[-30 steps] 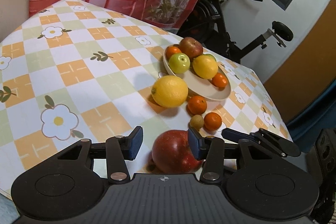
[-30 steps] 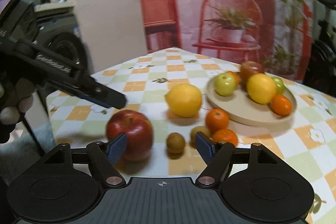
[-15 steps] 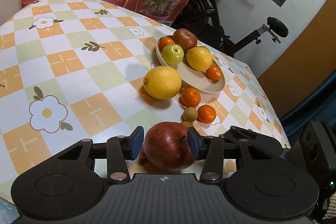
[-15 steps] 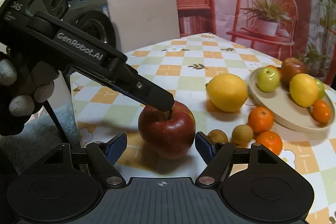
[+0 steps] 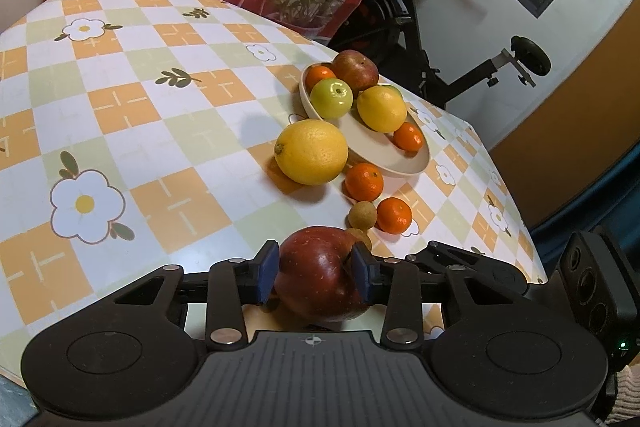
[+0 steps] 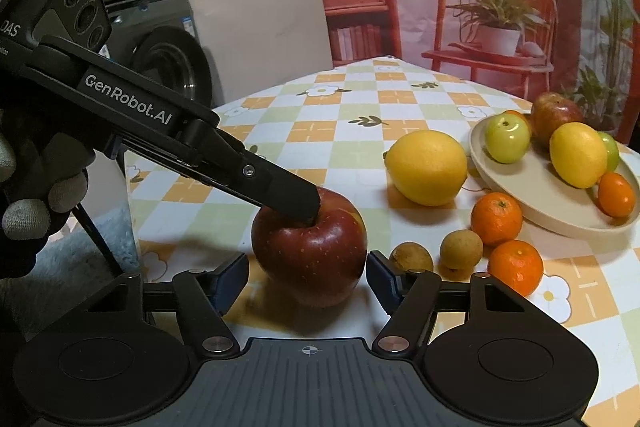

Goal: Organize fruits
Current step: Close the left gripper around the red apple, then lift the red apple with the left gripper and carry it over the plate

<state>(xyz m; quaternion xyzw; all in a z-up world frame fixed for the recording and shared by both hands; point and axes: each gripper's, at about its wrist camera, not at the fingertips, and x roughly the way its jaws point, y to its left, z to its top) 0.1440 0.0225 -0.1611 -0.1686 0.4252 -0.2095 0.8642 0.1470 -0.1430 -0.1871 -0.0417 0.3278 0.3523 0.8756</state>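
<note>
The big dark-red apple (image 5: 318, 277) is sitting near the table's front edge, short of the beige plate (image 5: 376, 151) of fruit. My left tongs (image 5: 316, 271) have just been closing and are now clamping its sides, so it is ready for lifting. My right tongs (image 6: 306, 277) have been narrowing too, yet are bracketing it without touching. A big yellow lemon (image 5: 311, 151) is lying between apple and plate.

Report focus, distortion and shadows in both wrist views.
Left wrist view: sharp; fisheye bows the checked tablecloth edges; soft shadow beside the big lemon. Right wrist view: sharp centre, red apple crisp with a highlight; gloved hand at the left edge is dim and stretched.
</note>
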